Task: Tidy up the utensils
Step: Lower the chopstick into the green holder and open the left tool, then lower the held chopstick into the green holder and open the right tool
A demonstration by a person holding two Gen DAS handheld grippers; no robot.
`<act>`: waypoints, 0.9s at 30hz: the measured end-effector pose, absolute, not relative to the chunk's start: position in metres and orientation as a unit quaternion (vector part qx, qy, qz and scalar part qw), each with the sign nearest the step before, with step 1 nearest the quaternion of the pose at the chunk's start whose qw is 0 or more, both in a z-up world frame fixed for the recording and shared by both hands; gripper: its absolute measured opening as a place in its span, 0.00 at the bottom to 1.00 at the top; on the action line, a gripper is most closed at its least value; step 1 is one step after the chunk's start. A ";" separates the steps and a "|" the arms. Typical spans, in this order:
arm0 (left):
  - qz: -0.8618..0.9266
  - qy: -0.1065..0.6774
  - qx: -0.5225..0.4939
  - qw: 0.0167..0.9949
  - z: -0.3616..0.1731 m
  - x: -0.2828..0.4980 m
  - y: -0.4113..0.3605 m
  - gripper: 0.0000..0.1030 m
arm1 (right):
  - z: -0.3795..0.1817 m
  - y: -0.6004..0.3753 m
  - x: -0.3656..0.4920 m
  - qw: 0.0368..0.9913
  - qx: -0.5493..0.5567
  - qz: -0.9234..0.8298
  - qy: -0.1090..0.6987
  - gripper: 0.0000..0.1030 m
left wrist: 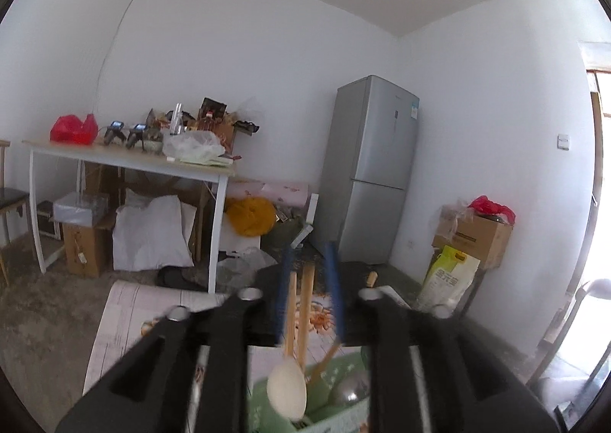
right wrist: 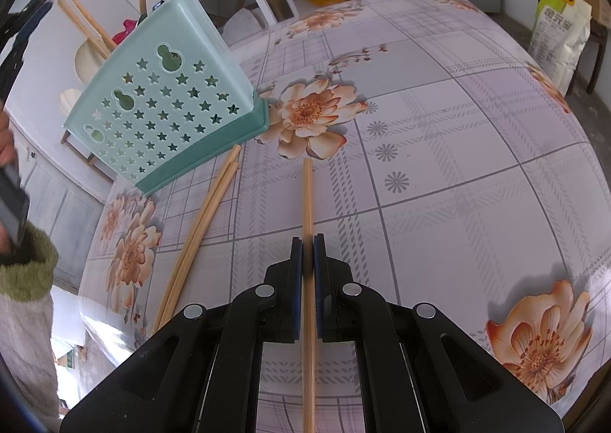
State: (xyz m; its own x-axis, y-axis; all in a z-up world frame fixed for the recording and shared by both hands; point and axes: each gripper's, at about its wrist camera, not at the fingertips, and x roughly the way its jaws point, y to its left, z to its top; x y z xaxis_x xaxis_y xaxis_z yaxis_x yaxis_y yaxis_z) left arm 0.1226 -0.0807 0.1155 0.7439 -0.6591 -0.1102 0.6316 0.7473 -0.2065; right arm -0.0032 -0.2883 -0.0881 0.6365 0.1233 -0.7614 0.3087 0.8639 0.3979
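Green holder (right wrist: pixel 168 97): pale green plastic caddy with star and gourd cut-outs, standing on the floral surface (right wrist: pixel 439 173) near its far-left edge. Contents seen from the right wrist view: several chopsticks rising from the top, a cream spoon bowl behind them, and a metal blade tip at the far end. Left wrist view looks down into the same holder from above: cream spoon (left wrist: pixel 287 389) bowl-up, two chopsticks in the holder (left wrist: pixel 299 318) standing upright, a further wooden handle leaning to the right, and a metal bowl-shaped item in the right-hand compartment; blurred, kind not clear.

Left gripper (left wrist: pixel 311 299): jaws apart, blue pads either side of the two upright chopsticks, not pressing on them; picture is blurred.

Right gripper (right wrist: pixel 307 280): jaws together, clamped on a single chopstick (right wrist: pixel 307 196) that runs straight forward along the surface towards the holder's base; its tip stops short of the orange flower print.

Loose pair of chopsticks (right wrist: pixel 198 234) lies on the surface left of the held one, angled towards the holder's near corner, far ends just beside the holder's base.

Edges and room: surface to the right of the held chopstick is open up to the far and right rims. The left rim lies close to the holder. A person's green-cuffed sleeve (right wrist: pixel 23 269) is at the left margin
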 end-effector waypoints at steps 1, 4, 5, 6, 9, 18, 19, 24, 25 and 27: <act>-0.347 0.088 -0.081 0.930 0.115 0.118 -0.078 0.29 | -0.088 -0.288 -0.003 0.867 0.255 -0.054 0.424 0.04; -0.346 0.086 -0.087 0.930 0.110 0.099 -0.064 0.34 | -0.087 -0.287 -0.001 0.866 0.253 -0.054 0.427 0.04; -0.348 0.086 -0.088 0.930 0.109 0.093 -0.060 0.35 | -0.087 -0.287 0.000 0.866 0.252 -0.054 0.429 0.04; -0.349 0.087 -0.087 0.929 0.106 0.087 -0.056 0.36 | -0.087 -0.286 0.000 0.865 0.252 -0.054 0.430 0.04; -0.358 0.098 -0.075 0.926 0.096 0.068 -0.045 0.37 | -0.086 -0.286 0.004 0.863 0.248 -0.052 0.437 0.04; -0.390 0.219 -0.021 0.894 0.029 0.039 -0.042 0.38 | -0.081 -0.283 0.025 0.856 0.227 -0.043 0.462 0.19; -0.391 0.231 -0.016 0.891 0.023 0.037 -0.043 0.38 | -0.080 -0.281 0.029 0.856 0.222 -0.042 0.465 0.22; -0.382 0.282 0.014 0.880 -0.018 0.027 -0.050 0.38 | -0.077 -0.271 0.044 0.861 0.180 -0.063 0.472 0.26; -0.375 0.291 0.023 0.880 -0.026 0.027 -0.052 0.38 | -0.077 -0.270 0.046 0.862 0.173 -0.069 0.471 0.24; -0.368 0.310 0.033 0.876 -0.040 0.028 -0.054 0.38 | -0.077 -0.269 0.049 0.864 0.159 -0.083 0.471 0.13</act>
